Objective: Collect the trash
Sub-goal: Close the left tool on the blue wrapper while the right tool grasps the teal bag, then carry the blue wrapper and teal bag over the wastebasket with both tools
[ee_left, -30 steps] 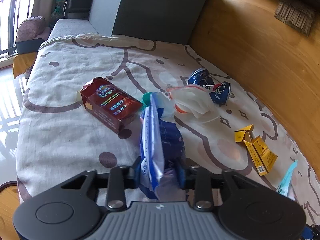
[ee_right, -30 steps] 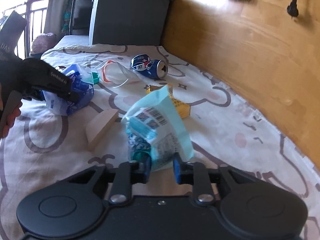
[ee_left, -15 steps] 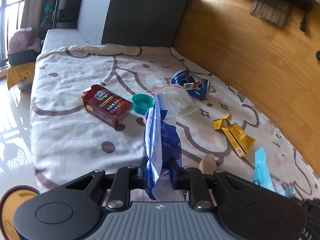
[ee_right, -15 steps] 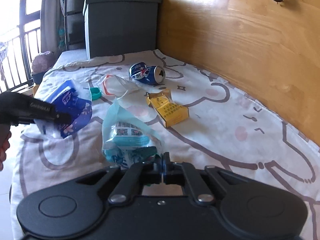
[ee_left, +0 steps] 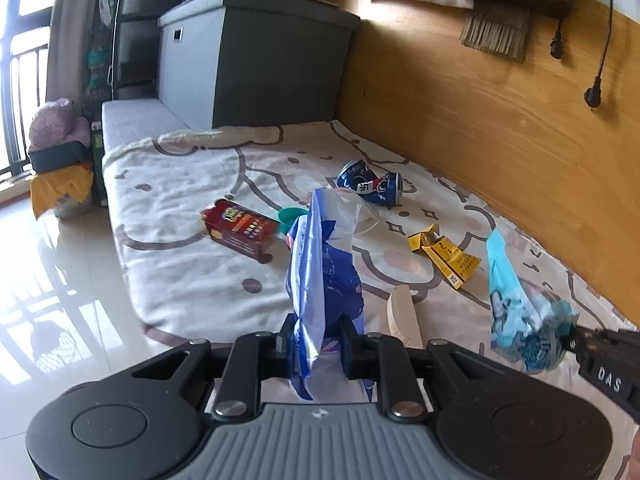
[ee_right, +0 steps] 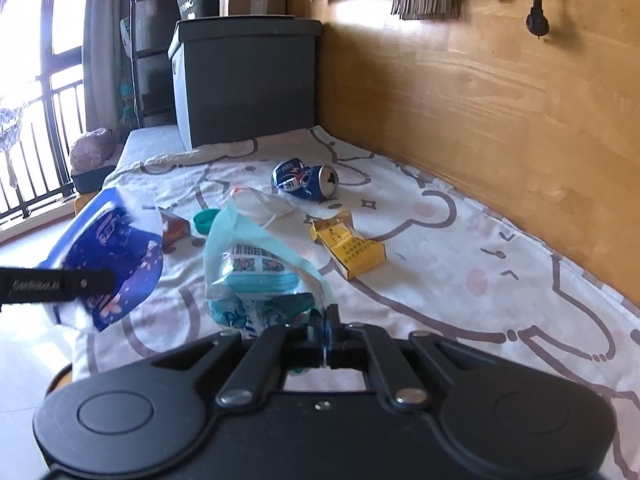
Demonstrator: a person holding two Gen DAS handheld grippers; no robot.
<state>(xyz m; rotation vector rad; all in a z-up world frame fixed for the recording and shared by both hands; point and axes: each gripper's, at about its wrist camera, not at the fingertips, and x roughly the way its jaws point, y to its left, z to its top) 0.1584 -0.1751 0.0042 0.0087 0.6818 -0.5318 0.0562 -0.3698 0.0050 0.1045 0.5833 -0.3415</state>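
Observation:
My left gripper [ee_left: 316, 338] is shut on a blue and white plastic wrapper [ee_left: 324, 276] and holds it up over the front edge of the bed; the wrapper also shows in the right wrist view [ee_right: 108, 264]. My right gripper [ee_right: 326, 330] is shut on a light blue snack bag [ee_right: 260, 276], lifted above the blanket; the bag also shows in the left wrist view [ee_left: 520, 308]. On the blanket lie a crushed blue can [ee_left: 370, 188], a red box [ee_left: 240, 228], a yellow carton [ee_left: 446, 254], a green lid [ee_left: 292, 216] and a clear bag [ee_right: 260, 204].
A wooden block [ee_left: 404, 316] lies near the front edge of the bed. A wooden wall [ee_left: 500, 120] runs along the right side. A dark storage box [ee_left: 256, 60] stands at the far end. Glossy floor [ee_left: 60, 300] lies to the left.
Both grippers have lifted and pulled back from the bed with their wrappers. The right gripper's jaws have closed tighter on the light blue bag.

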